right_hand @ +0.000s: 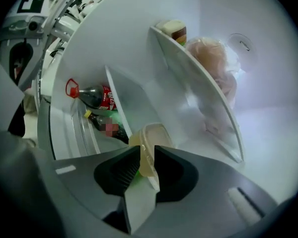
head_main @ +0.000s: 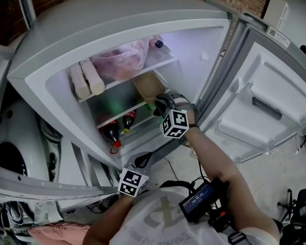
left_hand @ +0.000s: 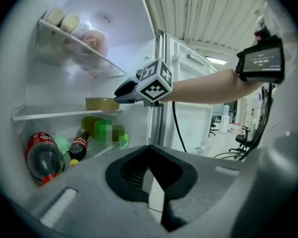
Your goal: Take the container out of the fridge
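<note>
Left gripper [head_main: 141, 162] hangs low by the fridge [head_main: 46, 45] front, jaws closed together on nothing.
Higher up, the right gripper [head_main: 160, 105] reaches onto the middle shelf [head_main: 117, 112], where the container [head_main: 149, 86] (pale, yellowish, lidded) sits, and its jaws pinch the near rim of that container. Cola bottles [head_main: 112, 130] lie on the shelf below, a pink bag [head_main: 123, 60] on the one above, and the door [head_main: 268, 103] stands wide open.

The person is wearing a white shirt [head_main: 158, 216] and a forearm-strapped black screen unit [head_main: 203, 199] trailing a black cable [left_hand: 173, 125]; the grey left gripper [left_hand: 150, 155] and right gripper [right_hand: 147, 157] are carrying black-and-white cubes [head_main: 174, 123].
</note>
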A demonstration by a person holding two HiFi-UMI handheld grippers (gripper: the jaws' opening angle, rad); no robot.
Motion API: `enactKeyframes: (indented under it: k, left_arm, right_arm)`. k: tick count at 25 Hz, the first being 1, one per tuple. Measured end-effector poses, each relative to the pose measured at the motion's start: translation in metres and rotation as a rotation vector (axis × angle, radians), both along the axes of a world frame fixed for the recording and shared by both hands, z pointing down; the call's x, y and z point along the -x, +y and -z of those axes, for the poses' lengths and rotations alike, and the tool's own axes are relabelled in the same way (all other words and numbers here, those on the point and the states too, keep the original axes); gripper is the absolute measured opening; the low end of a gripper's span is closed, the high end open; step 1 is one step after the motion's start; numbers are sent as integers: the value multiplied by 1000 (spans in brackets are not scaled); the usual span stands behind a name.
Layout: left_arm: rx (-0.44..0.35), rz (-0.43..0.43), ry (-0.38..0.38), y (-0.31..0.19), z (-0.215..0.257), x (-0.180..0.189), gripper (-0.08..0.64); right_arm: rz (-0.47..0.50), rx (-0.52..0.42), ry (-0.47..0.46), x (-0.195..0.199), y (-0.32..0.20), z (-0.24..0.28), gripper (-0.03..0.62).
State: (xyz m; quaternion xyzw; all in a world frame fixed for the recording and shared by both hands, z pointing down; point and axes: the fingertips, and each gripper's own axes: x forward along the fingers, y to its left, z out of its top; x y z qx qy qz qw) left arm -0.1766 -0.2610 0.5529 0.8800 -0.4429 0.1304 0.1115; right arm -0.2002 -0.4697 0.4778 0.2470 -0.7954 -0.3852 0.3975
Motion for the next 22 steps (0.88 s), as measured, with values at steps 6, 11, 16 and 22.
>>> enactKeyframes:
  k: [6, 11, 16, 22]
  left_arm:
    - [-2, -16, -11, -7, 0, -1, 2]
    - [-8, -15, -14, -12, 0, 2, 2]
    - [-18, -25, -14, -14, 2, 1, 2]
    - [-16, -34, -19, -12, 0, -1, 2]
  right_arm:
    - [44, -66, 189, 3, -13, -14, 107]
    - [70, -113, 255, 8, -18, -17, 83]
    - [81, -115, 272, 7, -15, -18, 55]
    - [83, -120, 257, 4, -7, -11, 46]
